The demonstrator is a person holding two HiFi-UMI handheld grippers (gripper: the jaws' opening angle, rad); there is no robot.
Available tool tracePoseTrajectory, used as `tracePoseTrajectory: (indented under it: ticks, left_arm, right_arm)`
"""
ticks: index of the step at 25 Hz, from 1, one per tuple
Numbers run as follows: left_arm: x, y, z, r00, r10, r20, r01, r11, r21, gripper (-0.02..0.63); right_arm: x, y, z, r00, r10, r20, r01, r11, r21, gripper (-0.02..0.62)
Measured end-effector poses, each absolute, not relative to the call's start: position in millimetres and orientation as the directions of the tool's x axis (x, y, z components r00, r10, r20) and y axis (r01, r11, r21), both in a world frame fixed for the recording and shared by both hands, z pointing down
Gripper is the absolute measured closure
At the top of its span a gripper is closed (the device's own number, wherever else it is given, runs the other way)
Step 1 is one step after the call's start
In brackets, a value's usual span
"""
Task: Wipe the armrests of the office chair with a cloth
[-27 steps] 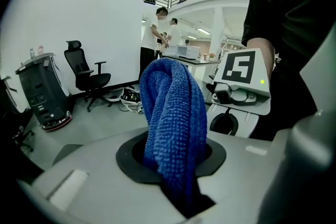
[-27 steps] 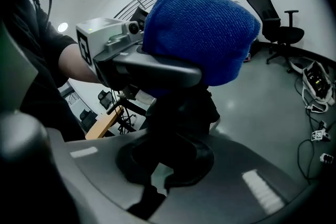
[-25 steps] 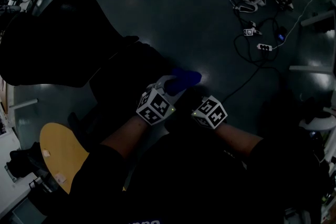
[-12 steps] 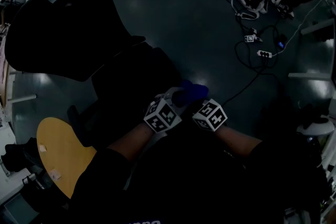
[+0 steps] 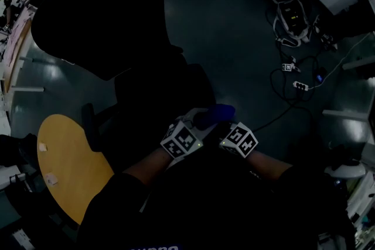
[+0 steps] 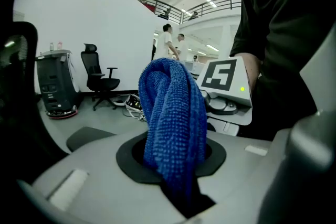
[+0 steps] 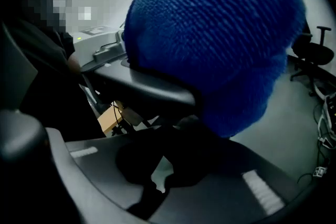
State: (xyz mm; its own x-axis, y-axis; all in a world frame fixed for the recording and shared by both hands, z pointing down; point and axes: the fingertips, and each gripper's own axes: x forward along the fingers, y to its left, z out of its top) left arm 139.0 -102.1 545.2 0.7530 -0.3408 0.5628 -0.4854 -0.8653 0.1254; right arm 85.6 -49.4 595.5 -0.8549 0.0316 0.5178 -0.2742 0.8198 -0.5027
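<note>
The black office chair (image 5: 99, 20) stands at the upper left of the head view, its seat (image 5: 158, 93) just beyond my hands. A blue cloth (image 5: 220, 112) bunches up beside the seat. My left gripper (image 6: 176, 168) is shut on that cloth (image 6: 173, 123), which rises out of the jaws in a tall fold. My right gripper (image 7: 157, 178) sits right next to it with its jaws together, and the cloth (image 7: 220, 44) fills the space just ahead of it. Both marker cubes (image 5: 183, 141) lie side by side low in the head view. An armrest is too dark to make out.
A round yellow table (image 5: 70, 167) stands at the lower left. Cables and a power strip (image 5: 299, 86) trail over the dark floor at the right. In the left gripper view another office chair (image 6: 100, 78) and standing people (image 6: 173, 42) are far off.
The head view has swung, so the chair sits further right and lower. Both grippers and the cloth stay together and have drawn slightly nearer my body.
</note>
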Motion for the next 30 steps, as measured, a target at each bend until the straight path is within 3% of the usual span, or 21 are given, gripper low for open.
tracePoseTrajectory:
  ticks: [5, 14, 22, 30]
  left_arm:
    - [73.8, -130.5, 508.3, 0.660, -0.543, 0.520, -0.670, -0.738, 0.079, 0.497]
    - [-81.5, -128.7, 465.0, 0.303, -0.820, 0.486, -0.927, -0.372, -0.051, 0.497]
    - [-207.0, -82.9, 432.0, 0.009, -0.891, 0.454, -0.990, -0.073, -0.123, 0.497]
    - [-320.7, -24.8, 430.2, -0.107, -0.885, 0.454, -0.985, 0.031, -0.171, 0.497]
  right_arm:
    - [55.3, -53.7, 575.2, -0.874, 0.113, 0.473, -0.151, 0.861, -0.485, 0.591]
    - [5.5, -56.2, 564.2, -0.855, 0.299, 0.424, 0.063, 0.870, -0.488, 0.591]
    - [-26.7, -47.4, 555.2, -0.801, 0.419, 0.427, 0.178, 0.848, -0.499, 0.591]
    - [-65.1, -27.9, 555.8, -0.782, 0.400, 0.478, 0.155, 0.868, -0.473, 0.591]
